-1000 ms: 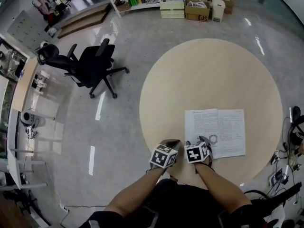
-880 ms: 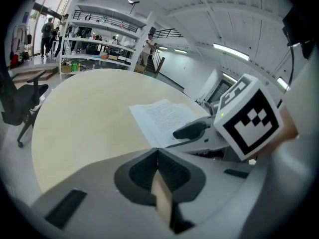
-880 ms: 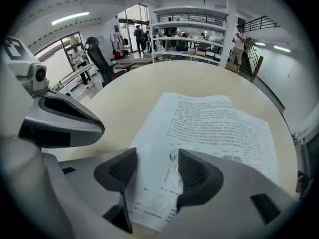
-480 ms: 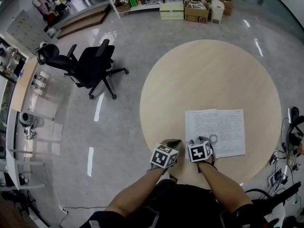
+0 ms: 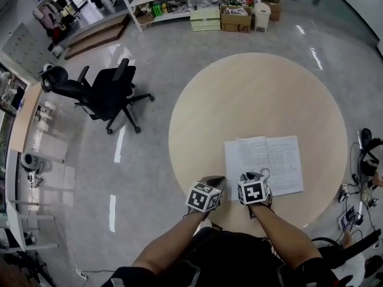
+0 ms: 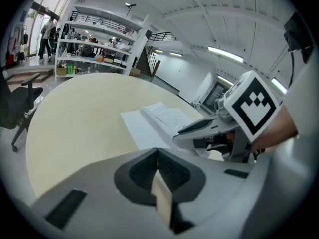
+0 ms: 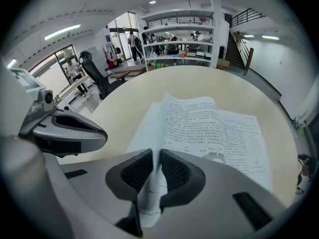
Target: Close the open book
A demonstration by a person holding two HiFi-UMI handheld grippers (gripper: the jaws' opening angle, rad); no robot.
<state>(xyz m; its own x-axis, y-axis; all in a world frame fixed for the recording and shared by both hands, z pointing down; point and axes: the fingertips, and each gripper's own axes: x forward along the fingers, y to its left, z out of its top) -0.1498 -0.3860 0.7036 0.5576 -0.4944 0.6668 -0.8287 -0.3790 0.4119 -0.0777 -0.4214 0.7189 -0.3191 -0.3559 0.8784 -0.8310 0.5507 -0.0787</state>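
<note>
The open book (image 5: 266,163) lies flat on the round table (image 5: 257,94), toward the table's near edge and right of its centre, with the spine running away from the person. The right gripper (image 7: 155,156) has just been closing its jaws, and they now pinch a leaf (image 7: 149,195) taken from the near edge of the book's left half. The leaf is raised between the pads. The left gripper (image 6: 158,158) rests just left of the book at the table's near edge, jaws pressed together on nothing, not touching the book.

Probable faults: the grip appears to hold thin paper only, not the cover. Carrying it across would then turn a leaf and leave the book open. A fast or steep pull may tear the leaf at the spine or crease it at the pads. A light pinch may let the paper slip out partway through the swing. Nothing restrains the book, so a sideways pull may drag it along the table toward the right edge.

Count: one book, one table, two grippers, and one black office chair (image 5: 108,91) on the floor, well clear of the table's far left edge.
</note>
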